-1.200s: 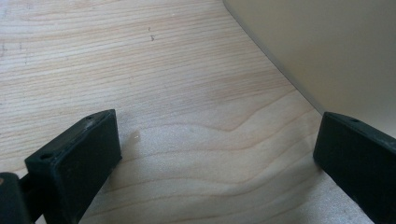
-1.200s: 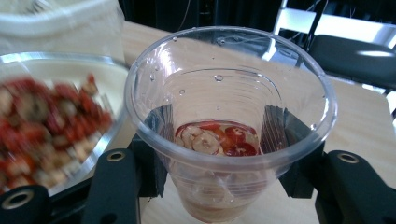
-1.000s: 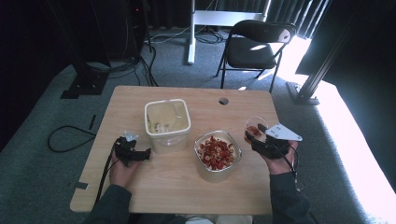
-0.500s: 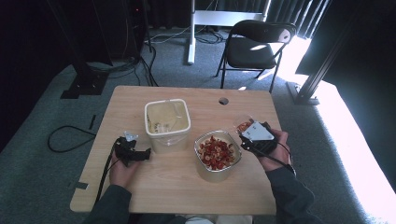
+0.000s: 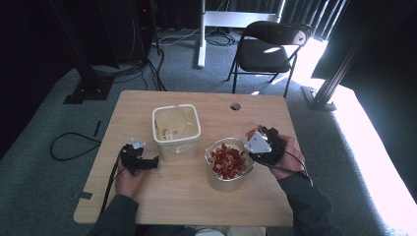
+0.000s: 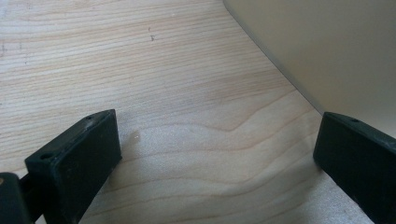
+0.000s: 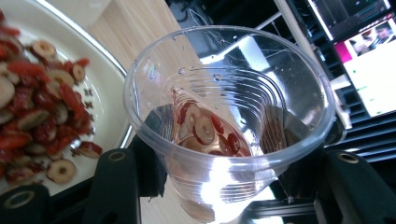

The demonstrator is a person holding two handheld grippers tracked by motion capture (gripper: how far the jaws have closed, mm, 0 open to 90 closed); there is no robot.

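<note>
A wooden table (image 5: 196,196) stands on grey carpet, with a black chair (image 5: 268,49) beyond its far edge. On it sit a cream tub (image 5: 176,130), left of centre, and a bowl (image 5: 227,164) of red and pale dried slices just to its right.

The right gripper (image 7: 224,186) has its jaws partly closed on a clear plastic cup (image 7: 229,116), pressing its lower wall from both sides; a small heap of slices lies inside it. In the high view, the right gripper (image 5: 263,147) has moved left from the table's right side over the last second and now holds the cup (image 5: 252,133), tilted, at the bowl's far right rim. That probably means the slices are about to be tipped into the bowl.

The left gripper (image 5: 140,161) rests on the table near the tub's near left corner, jaws wide apart with nothing between them, and has not moved.
</note>
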